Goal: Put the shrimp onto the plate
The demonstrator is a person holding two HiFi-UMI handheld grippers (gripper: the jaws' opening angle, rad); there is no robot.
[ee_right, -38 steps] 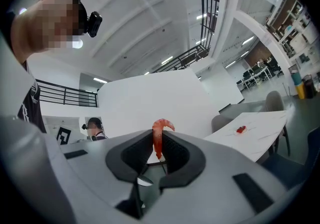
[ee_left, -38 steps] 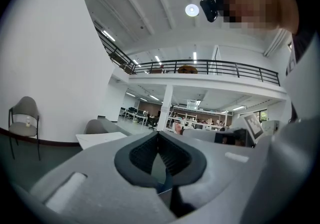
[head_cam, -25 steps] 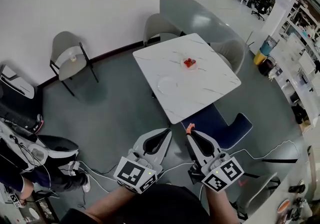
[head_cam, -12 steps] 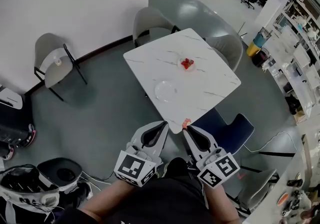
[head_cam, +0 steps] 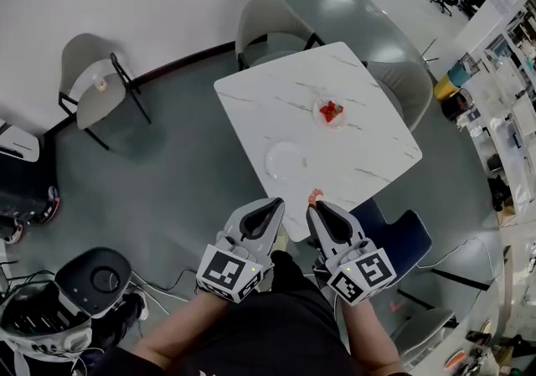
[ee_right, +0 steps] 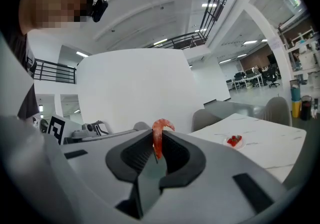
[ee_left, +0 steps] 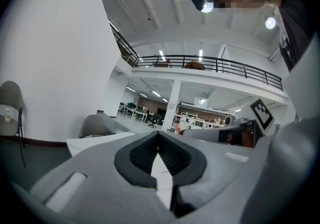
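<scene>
A white marble table (head_cam: 360,157) stands ahead of me. On it lie an empty white plate (head_cam: 285,161) and, farther back, a small dish of red shrimp (head_cam: 331,112). My right gripper (head_cam: 316,205) hovers just off the table's near corner, shut on an orange shrimp (head_cam: 316,196). In the right gripper view the shrimp (ee_right: 160,133) stands upright between the pads of the right gripper (ee_right: 158,152), with the dish (ee_right: 234,141) beyond. My left gripper (head_cam: 268,213) hangs beside it, shut with nothing in it. The left gripper view shows the left gripper (ee_left: 159,152) with its pads meeting.
Grey chairs stand at the table's far side (head_cam: 272,27), its right side (head_cam: 410,85) and by the wall (head_cam: 92,85). A blue chair (head_cam: 402,236) sits at the near right corner. A black round device (head_cam: 100,282) and cables lie on the floor at left.
The table has come closer to both grippers as the view moved toward it. Both grippers keep their pose, and the shrimp stays in the right one.
</scene>
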